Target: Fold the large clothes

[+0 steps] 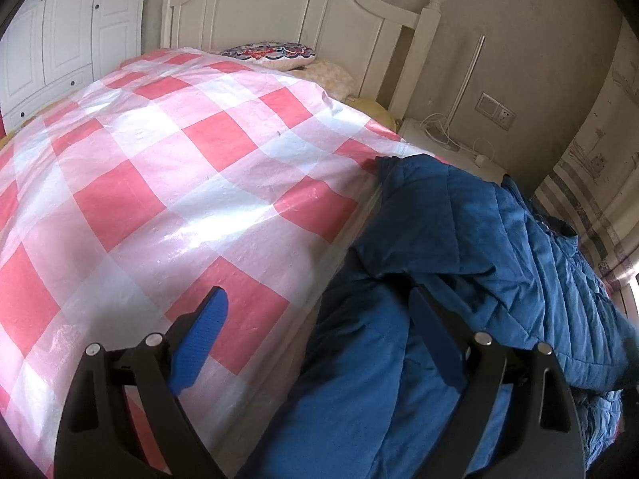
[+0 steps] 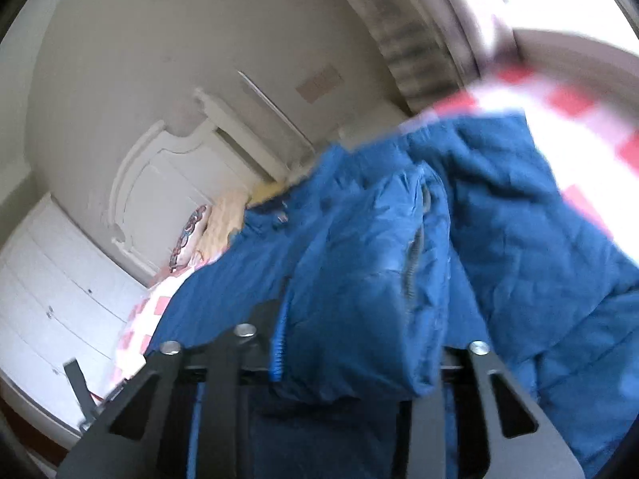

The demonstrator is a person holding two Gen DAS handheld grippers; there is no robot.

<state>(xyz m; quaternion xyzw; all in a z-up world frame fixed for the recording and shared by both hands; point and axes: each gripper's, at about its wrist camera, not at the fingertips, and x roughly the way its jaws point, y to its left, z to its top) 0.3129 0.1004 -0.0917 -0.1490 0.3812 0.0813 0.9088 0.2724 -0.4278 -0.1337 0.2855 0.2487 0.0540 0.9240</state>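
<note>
Blue quilted jacket [image 1: 459,239] lies bunched at bed's edge, approx. 4 o'clock in left wrist view, partly on the pink-white checked cover [image 1: 167,183]. Right gripper [image 2: 347,359] is clamped on a jacket fold w/ zipper. Left gripper [image 1: 319,343] hovers over cover and jacket, jaws wide apart, holding nothing. White headboard [image 1: 287,12] at 12 o'clock.

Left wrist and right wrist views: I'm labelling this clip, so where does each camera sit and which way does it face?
Left wrist: on the left hand-held gripper, angled down across the checked bed cover towards the headboard; wide-open blue pads show.
Right wrist: on the right hand-held gripper, rolled sideways and blurred, filled by the blue quilted jacket; only its black frame shows.
Shared: jacket, cover, headboard, patterned pillow.
</note>
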